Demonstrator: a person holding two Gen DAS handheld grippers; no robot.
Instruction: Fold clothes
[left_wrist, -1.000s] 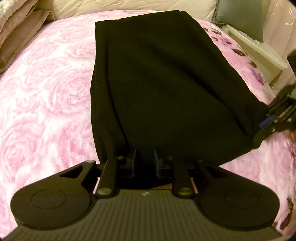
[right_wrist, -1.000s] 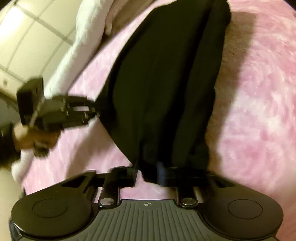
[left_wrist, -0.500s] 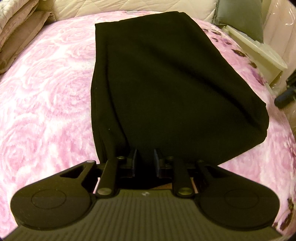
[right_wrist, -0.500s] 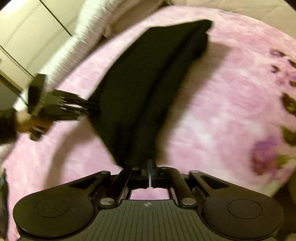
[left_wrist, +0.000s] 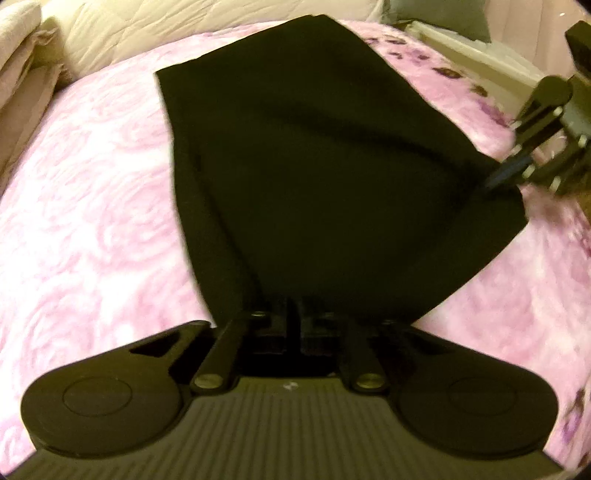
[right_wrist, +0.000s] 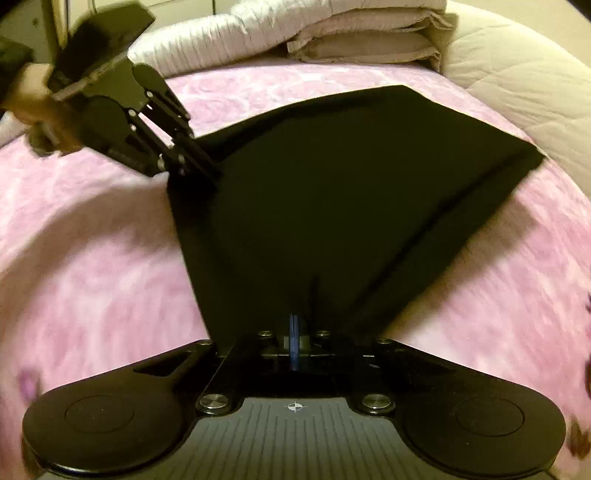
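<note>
The garment (left_wrist: 314, 177) is plain black, with no print. The bedspread (left_wrist: 85, 206) under it is pink with a paler rose pattern, and dark purple flowers near its far right edge. Cream quilted bedding (right_wrist: 517, 74) and folded beige blankets (right_wrist: 369, 40) lie along the bed's far edge. Both grippers (left_wrist: 293, 321) (right_wrist: 293, 332) are black, the right one with blue pads (right_wrist: 293, 345).

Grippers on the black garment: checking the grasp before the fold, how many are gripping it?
2. The left gripper pinches its near edge; the right gripper is shut on the neighbouring corner of the black garment.
</note>
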